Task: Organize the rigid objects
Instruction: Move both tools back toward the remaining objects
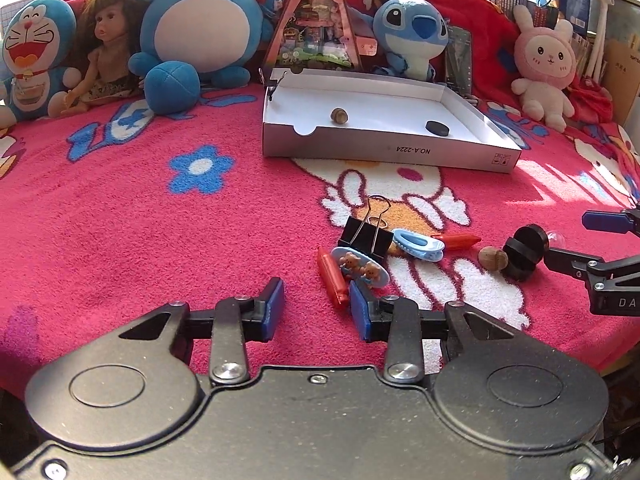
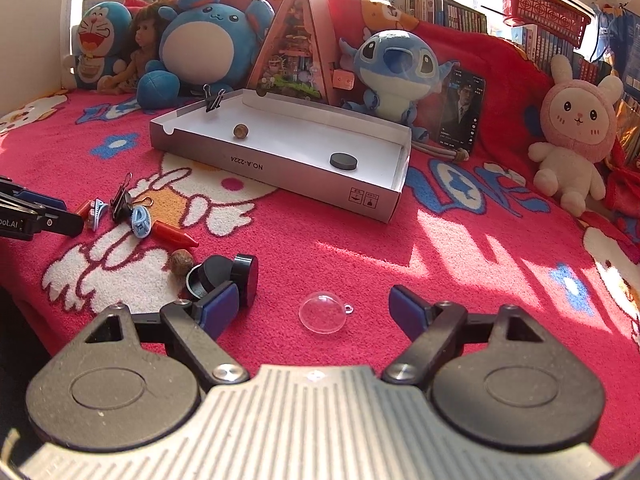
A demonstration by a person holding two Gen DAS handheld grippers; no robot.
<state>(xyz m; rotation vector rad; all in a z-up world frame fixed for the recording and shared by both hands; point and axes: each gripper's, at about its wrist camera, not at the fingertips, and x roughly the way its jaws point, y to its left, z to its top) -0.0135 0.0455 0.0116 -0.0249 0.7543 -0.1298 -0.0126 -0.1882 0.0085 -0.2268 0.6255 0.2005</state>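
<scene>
My left gripper is open over the pink blanket, with nothing between its blue pads. Its right pad sits beside a red crayon and a blue oval bear charm. Just beyond lie a black binder clip, a blue clip, a second crayon, a walnut and black round pieces. My right gripper is open wide around a clear half-dome without touching it. The white shallow box holds a walnut and a black puck.
A binder clip is clamped on the box's far left corner. Plush toys, a doll and a triangular diorama line the back. A pink bunny plush sits at the right. The blanket edge runs close under both grippers.
</scene>
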